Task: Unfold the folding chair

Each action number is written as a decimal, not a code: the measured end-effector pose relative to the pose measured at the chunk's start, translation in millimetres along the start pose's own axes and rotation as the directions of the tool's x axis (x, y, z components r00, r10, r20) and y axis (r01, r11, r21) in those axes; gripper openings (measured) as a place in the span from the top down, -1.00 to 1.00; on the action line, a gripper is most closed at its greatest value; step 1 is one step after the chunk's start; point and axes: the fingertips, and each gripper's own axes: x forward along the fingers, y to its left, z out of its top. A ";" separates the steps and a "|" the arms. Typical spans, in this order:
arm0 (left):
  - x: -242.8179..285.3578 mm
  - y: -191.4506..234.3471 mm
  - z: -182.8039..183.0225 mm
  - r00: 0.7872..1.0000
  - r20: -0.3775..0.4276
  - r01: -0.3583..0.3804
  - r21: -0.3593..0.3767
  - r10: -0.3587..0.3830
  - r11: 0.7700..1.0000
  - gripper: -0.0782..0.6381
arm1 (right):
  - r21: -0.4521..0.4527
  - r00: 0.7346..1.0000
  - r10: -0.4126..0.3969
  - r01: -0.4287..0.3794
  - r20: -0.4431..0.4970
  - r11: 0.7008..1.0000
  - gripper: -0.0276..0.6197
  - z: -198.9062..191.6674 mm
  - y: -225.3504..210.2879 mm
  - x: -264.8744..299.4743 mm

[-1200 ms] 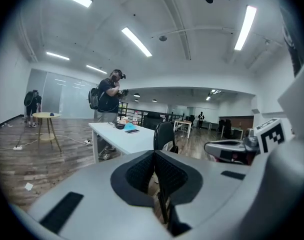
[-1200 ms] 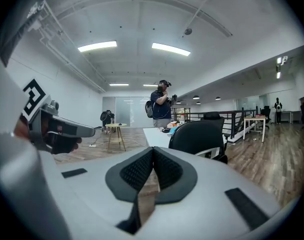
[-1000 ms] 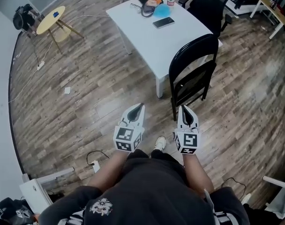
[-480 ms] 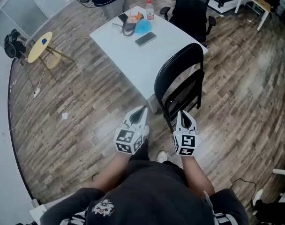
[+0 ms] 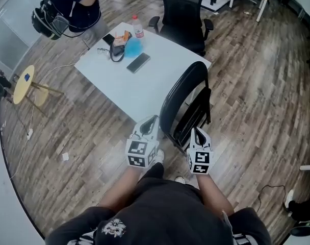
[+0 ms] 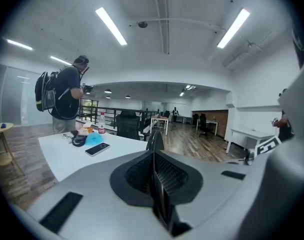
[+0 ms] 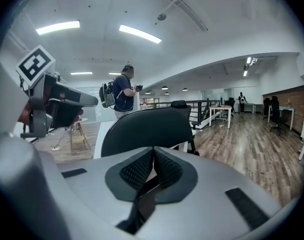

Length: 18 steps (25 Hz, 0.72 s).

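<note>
The black folding chair (image 5: pixel 187 102) stands at the near corner of the white table (image 5: pixel 145 88), its seat panel lying close against the frame. In the head view my left gripper (image 5: pixel 152 119) is shut and empty, with its tip just left of the chair's frame. My right gripper (image 5: pixel 197 131) is also shut and empty, with its tip at the chair's near lower edge. The left gripper view shows the chair (image 6: pixel 155 138) edge-on straight beyond the shut jaws (image 6: pixel 154 153). In the right gripper view the rounded backrest (image 7: pixel 147 128) fills the space just past the shut jaws (image 7: pixel 153 150).
The table carries a phone (image 5: pixel 138 63), a bottle (image 5: pixel 138 26), a blue object and headphones. A black office chair (image 5: pixel 181 9) stands behind it. A person with a backpack (image 5: pixel 68 6) is at the table's far side. A round yellow side table (image 5: pixel 23 83) stands left.
I have walked up to the chair, so both grippers now reach its frame instead of hanging short of it. Both stayed shut. A person has come into view behind the table.
</note>
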 end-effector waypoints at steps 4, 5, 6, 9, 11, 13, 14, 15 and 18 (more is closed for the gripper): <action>35.0 19.8 11.5 0.996 -0.050 0.074 -0.005 -0.074 0.997 0.70 | 0.045 0.995 -0.076 0.079 -0.068 0.996 0.75 -8.7 -3.4 38.8; 44.3 23.4 14.1 0.993 -0.065 0.099 -0.010 -0.100 0.995 0.62 | 0.059 0.991 -0.097 0.102 -0.090 0.993 0.60 -11.7 -5.3 48.5; 53.7 25.8 15.6 0.988 -0.084 0.128 -0.015 -0.129 0.992 0.54 | 0.073 0.986 -0.119 0.128 -0.114 0.989 0.53 -15.8 -7.6 57.8; 80.1 27.1 12.6 0.962 -0.161 0.221 -0.025 -0.222 0.975 0.19 | 0.117 0.963 -0.178 0.205 -0.202 0.972 0.32 -35.6 -14.2 84.7; 96.5 27.5 8.4 0.939 -0.212 0.270 -0.033 -0.271 0.962 0.11 | 0.136 0.942 -0.210 0.252 -0.263 0.958 0.23 -51.2 -19.1 103.7; 113.0 26.0 3.8 0.911 -0.268 0.313 -0.040 -0.312 0.949 0.11 | 0.154 0.919 -0.230 0.290 -0.320 0.945 0.16 -65.7 -24.8 122.9; 121.2 24.1 1.3 0.895 -0.298 0.334 -0.041 -0.331 0.942 0.11 | 0.162 0.908 -0.237 0.307 -0.345 0.938 0.14 -71.7 -27.8 132.0; 129.2 21.7 -1.5 0.880 -0.327 0.353 -0.035 -0.345 0.935 0.11 | 0.169 0.897 -0.245 0.323 -0.367 0.931 0.11 -76.4 -30.5 140.5; 150.4 16.9 -13.3 0.839 -0.423 0.383 0.010 -0.343 0.924 0.11 | 0.171 0.869 -0.260 0.358 -0.422 0.918 0.04 -88.3 -34.2 164.4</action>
